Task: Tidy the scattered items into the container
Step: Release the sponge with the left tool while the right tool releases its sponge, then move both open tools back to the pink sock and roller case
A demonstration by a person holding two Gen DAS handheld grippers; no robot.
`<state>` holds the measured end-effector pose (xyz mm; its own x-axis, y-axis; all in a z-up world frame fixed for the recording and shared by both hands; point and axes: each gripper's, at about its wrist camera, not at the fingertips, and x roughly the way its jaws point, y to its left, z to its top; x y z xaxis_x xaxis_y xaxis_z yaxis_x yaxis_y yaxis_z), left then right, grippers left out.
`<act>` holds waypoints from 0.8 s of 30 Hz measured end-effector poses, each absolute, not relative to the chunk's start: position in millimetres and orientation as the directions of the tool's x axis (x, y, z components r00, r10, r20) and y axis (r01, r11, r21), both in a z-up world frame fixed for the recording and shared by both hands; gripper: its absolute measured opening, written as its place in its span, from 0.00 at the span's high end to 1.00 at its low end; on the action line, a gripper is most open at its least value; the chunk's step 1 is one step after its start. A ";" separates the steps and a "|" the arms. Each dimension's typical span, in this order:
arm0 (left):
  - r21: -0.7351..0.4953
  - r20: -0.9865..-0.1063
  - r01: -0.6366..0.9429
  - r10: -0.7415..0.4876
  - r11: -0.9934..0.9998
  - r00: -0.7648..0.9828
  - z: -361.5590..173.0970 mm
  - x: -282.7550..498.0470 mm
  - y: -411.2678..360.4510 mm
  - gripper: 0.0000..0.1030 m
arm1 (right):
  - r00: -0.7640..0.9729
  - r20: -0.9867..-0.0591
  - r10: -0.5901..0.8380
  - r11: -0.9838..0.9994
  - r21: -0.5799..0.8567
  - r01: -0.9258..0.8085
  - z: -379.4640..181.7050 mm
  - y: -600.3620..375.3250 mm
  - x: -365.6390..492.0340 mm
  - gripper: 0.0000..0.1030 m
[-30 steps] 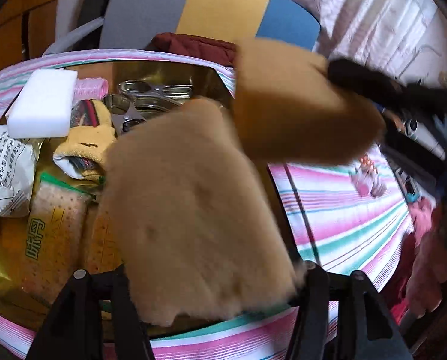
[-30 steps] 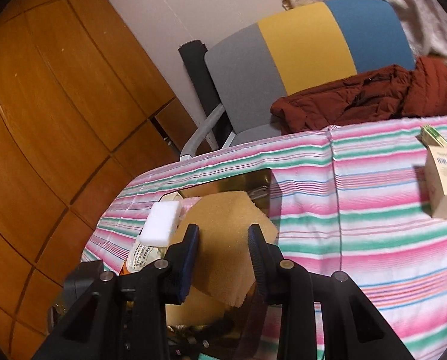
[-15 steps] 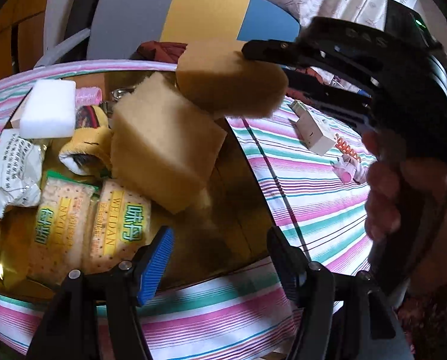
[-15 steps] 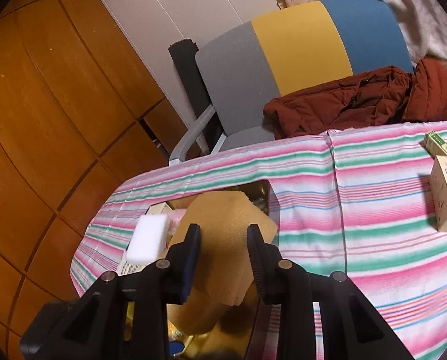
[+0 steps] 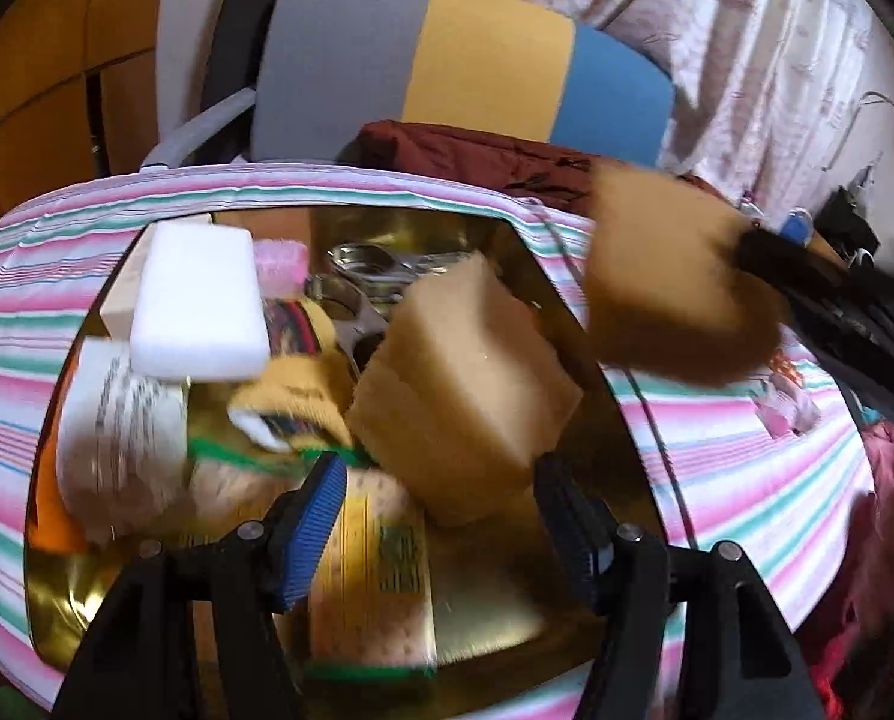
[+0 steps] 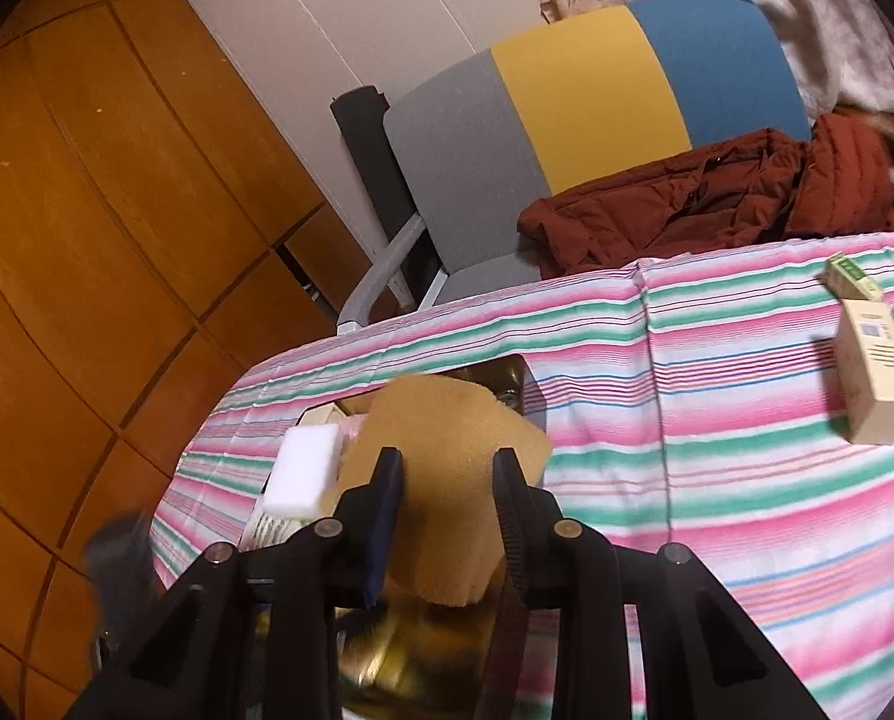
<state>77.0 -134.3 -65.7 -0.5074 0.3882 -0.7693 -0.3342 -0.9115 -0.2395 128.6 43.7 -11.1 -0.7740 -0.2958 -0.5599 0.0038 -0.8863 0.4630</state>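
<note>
A gold tray [image 5: 591, 360] on the striped table holds a white foam block [image 5: 198, 300], snack packets, a sock, metal scissors and a tan sponge [image 5: 465, 384]. My left gripper [image 5: 441, 516] is open and empty, just in front of that sponge. My right gripper [image 6: 447, 504] is shut on a second tan sponge [image 6: 441, 450] and holds it above the tray's right edge; it shows in the left wrist view [image 5: 669, 288] too. The white foam block [image 6: 303, 468] lies to its left.
A cream carton [image 6: 873, 372] and a small green box [image 6: 852, 276] stand on the striped tablecloth [image 6: 687, 420] to the right. A small pink item [image 5: 789, 408] lies right of the tray. A grey, yellow and blue chair [image 5: 447, 66] with a red jacket [image 6: 717, 198] is behind.
My left gripper let go of the tan sponge, which now rests in the tray, and opened wide. My right gripper still holds its sponge, now further back above the tray's edge.
</note>
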 end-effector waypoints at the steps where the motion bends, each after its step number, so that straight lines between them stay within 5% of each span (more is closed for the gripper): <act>1: -0.256 -0.768 -0.310 0.388 -0.916 -0.510 -64.1 69.4 -135.2 0.36 | -0.771 -0.562 -0.301 -0.885 0.465 0.007 -11.6 42.8 134.3 0.69; 9: -0.384 -0.681 -0.198 0.421 -0.902 -0.600 -35.8 62.0 -184.2 0.37 | -0.676 -0.646 -0.354 -0.899 0.435 0.055 -43.7 15.5 149.3 0.66; 24: -0.428 -0.691 -0.113 0.405 -0.897 -0.599 -55.6 80.9 -209.2 0.37 | -0.602 -0.689 -0.404 -0.903 0.407 0.140 -71.3 -22.2 148.8 0.72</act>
<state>80.9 -209.2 -55.6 -0.5988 0.4052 -0.6908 -0.1130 -0.8967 -0.4280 148.8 -22.2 -71.3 -0.6016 -0.4040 -0.6891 0.1400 -0.9027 0.4069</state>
